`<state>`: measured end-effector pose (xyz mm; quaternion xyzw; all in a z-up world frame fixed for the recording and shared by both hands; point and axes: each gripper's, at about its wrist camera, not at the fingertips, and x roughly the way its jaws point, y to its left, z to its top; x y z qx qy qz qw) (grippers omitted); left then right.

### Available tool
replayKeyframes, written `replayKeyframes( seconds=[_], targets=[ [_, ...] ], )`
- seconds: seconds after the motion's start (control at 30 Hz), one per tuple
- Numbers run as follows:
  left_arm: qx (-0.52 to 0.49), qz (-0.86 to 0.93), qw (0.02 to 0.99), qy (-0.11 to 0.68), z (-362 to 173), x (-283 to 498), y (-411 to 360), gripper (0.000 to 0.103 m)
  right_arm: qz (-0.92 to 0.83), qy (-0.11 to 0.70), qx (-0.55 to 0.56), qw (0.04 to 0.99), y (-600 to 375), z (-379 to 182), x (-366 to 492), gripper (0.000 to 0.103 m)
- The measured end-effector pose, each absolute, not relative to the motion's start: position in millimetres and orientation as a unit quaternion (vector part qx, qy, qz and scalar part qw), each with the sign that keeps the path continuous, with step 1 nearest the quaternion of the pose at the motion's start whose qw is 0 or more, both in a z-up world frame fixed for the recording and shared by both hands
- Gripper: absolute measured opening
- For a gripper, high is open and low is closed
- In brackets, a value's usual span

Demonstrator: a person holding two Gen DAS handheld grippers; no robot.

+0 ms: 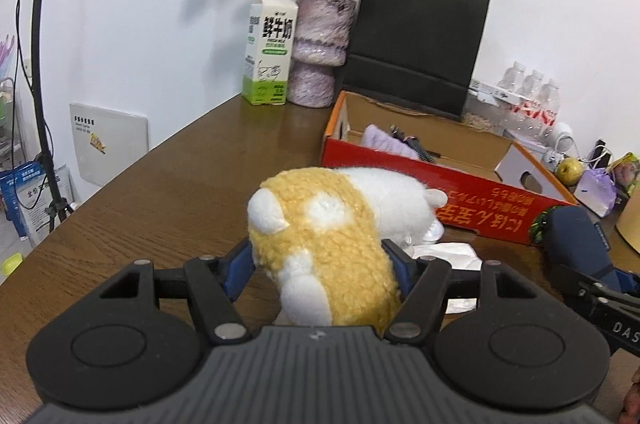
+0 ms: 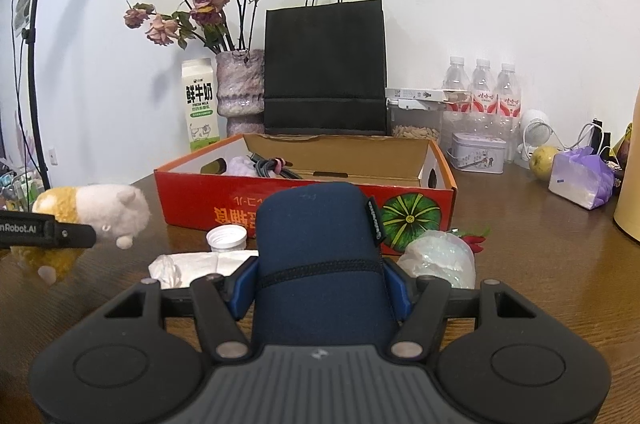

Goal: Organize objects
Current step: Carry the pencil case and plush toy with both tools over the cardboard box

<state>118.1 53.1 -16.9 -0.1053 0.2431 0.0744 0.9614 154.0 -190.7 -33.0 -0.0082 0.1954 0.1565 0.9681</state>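
My left gripper (image 1: 320,264) is shut on a yellow and white plush toy (image 1: 320,224), held just above the brown table near the red cardboard box (image 1: 400,168). The plush toy also shows in the right wrist view (image 2: 104,208). My right gripper (image 2: 322,284) is shut on a navy blue zippered pouch (image 2: 320,244), right in front of the red box (image 2: 200,192). The pouch also shows in the left wrist view (image 1: 576,240). The box holds a lilac cloth (image 1: 384,140) and a dark cable (image 2: 272,166).
On the table in front of the box lie a white tissue (image 2: 192,264), a white cap (image 2: 226,238) and a crumpled plastic bag (image 2: 440,258). Behind stand a milk carton (image 1: 270,52), a vase (image 1: 318,52), a black paper bag (image 2: 324,68), water bottles (image 2: 480,92) and a tin (image 2: 476,150).
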Motion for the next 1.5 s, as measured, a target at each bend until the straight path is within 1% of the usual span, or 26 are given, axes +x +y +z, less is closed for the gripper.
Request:
replayKeyframes(
  seconds=[0.2,0.67,1.5],
  targets=[
    [-0.104,0.059,0.965,0.233,-7.7,118.9,42.3,0.068,0.167,0.174,0.004,0.97,-190.9,-23.6,147.0,0.063],
    [-0.088,0.032,0.973,0.213,18.0,139.1,23.0,0.068,0.171,0.158,0.003,0.972,-177.5,-3.2,156.5,0.063],
    [-0.083,0.017,0.973,0.212,34.2,198.7,9.5,0.068,0.165,0.156,0.009,0.974,-167.4,21.8,208.6,0.063]
  ],
)
